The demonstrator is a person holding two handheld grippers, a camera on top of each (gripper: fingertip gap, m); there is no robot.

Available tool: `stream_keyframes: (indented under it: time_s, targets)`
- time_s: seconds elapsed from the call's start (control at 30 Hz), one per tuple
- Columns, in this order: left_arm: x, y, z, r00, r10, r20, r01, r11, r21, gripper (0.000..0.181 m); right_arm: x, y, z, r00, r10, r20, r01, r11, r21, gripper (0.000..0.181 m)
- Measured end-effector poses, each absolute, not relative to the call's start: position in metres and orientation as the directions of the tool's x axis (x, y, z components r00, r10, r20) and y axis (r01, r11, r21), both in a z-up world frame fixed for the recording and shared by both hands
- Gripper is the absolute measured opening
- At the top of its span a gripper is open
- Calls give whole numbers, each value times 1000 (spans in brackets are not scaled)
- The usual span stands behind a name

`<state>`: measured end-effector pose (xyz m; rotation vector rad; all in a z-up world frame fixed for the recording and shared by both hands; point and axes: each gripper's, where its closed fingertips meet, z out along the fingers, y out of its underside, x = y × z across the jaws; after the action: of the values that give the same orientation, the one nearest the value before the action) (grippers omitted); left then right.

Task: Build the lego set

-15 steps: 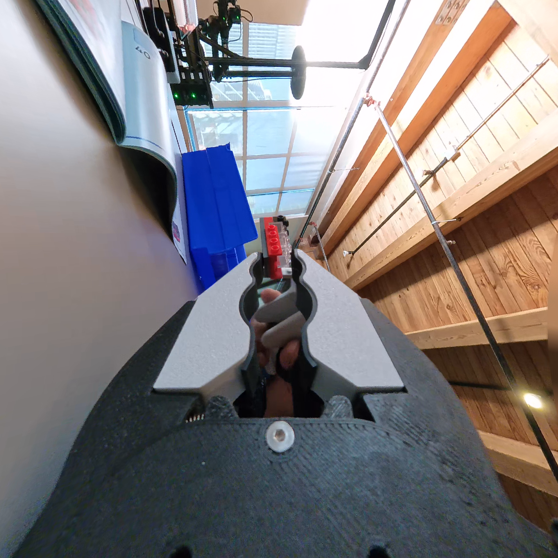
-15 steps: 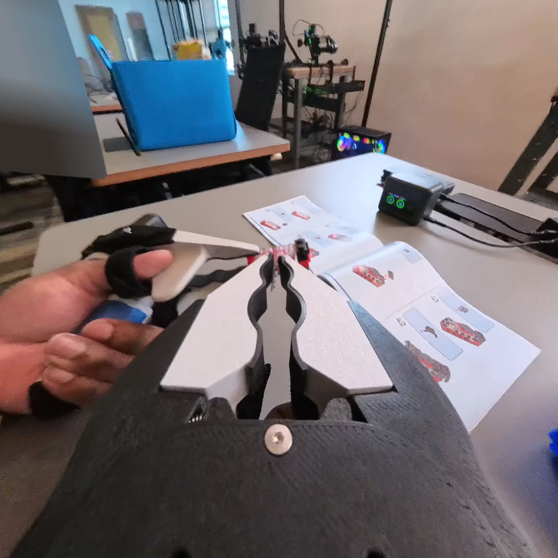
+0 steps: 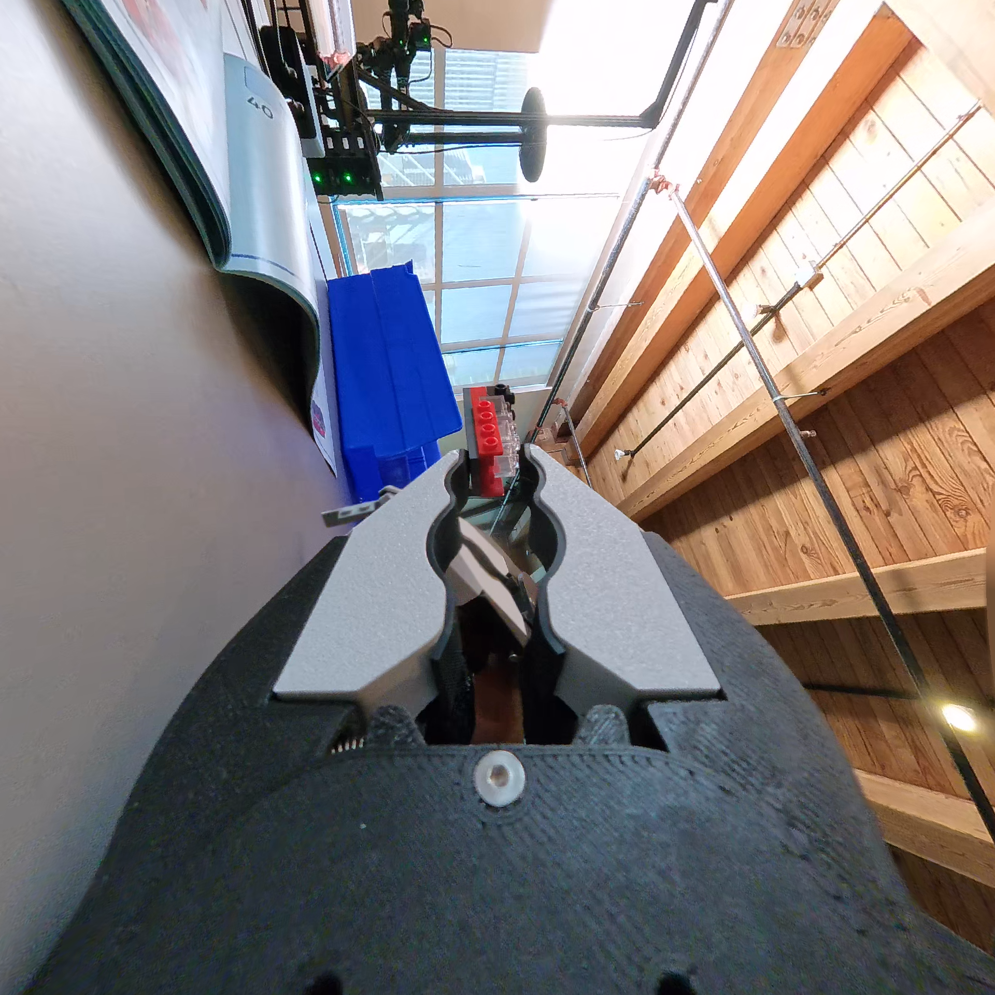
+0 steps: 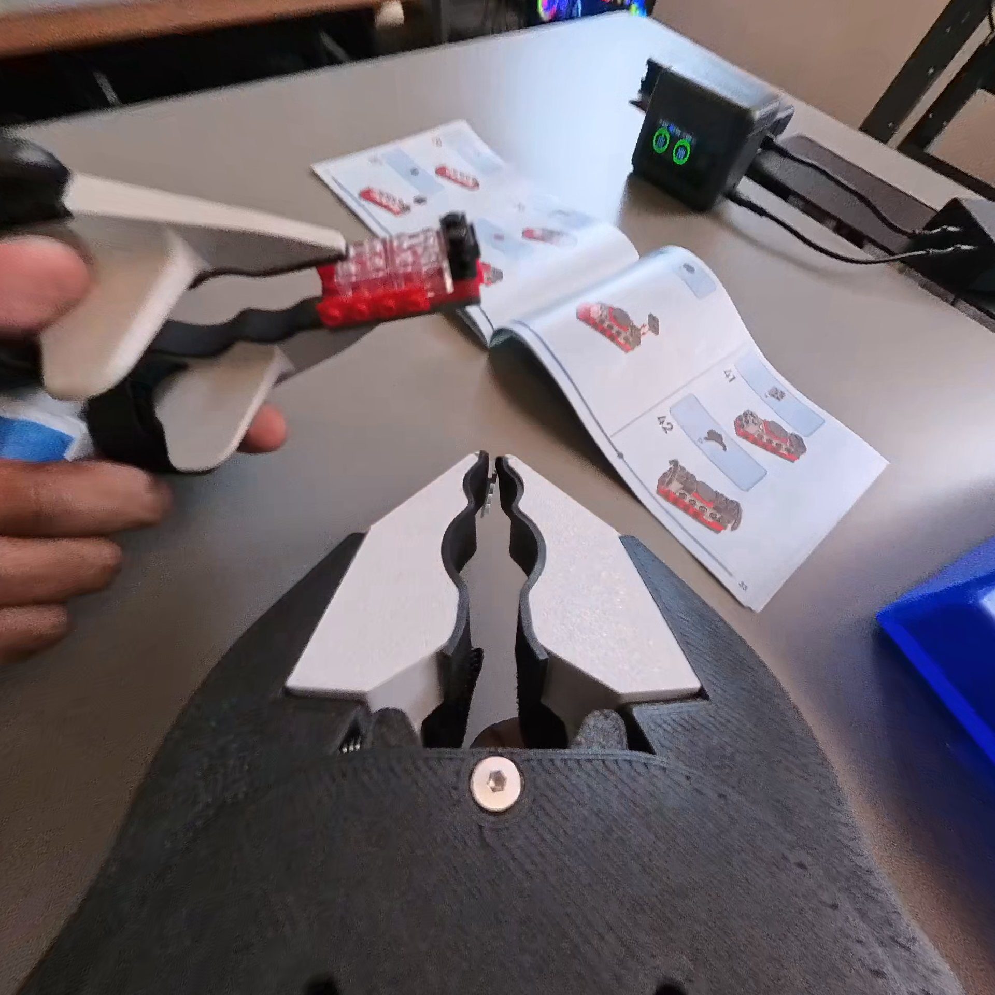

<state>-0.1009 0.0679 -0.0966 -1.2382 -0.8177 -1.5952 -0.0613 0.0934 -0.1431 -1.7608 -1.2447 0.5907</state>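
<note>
My left gripper (image 3: 495, 457) is shut on a small lego assembly (image 3: 491, 441) of red bricks, clear bricks and a black end piece. The view is rolled sideways, with the table on the left. In the right wrist view the left gripper (image 4: 328, 274) holds the assembly (image 4: 398, 280) level above the table, to the upper left of my right gripper (image 4: 489, 463). The right gripper is shut on a small thin grey piece (image 4: 489, 487), below and in front of the assembly and apart from it. A small grey piece (image 3: 352, 511) shows beside the left finger.
An open instruction booklet (image 4: 673, 387) lies on the grey table (image 4: 538, 97) behind the assembly. A black device with green lights (image 4: 694, 129) and cables stand at the back right. A blue bin (image 4: 947, 646) is at the right edge, and shows in the left wrist view (image 3: 387, 377). A hand (image 4: 54, 538) is at left. Left tips to right tips: about 7 cm.
The right gripper has drawn back and down from the assembly, which it was close against before. The left gripper still holds the assembly and has barely moved.
</note>
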Motion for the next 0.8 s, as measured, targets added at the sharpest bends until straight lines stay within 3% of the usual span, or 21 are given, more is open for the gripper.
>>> stream_keyframes:
  time_s: [0.8]
  targets:
    - [-99,67,-96,-50,-273,961,933,-355,-52,19,-8,69,-164,280,960,31,684,-176,-708,16]
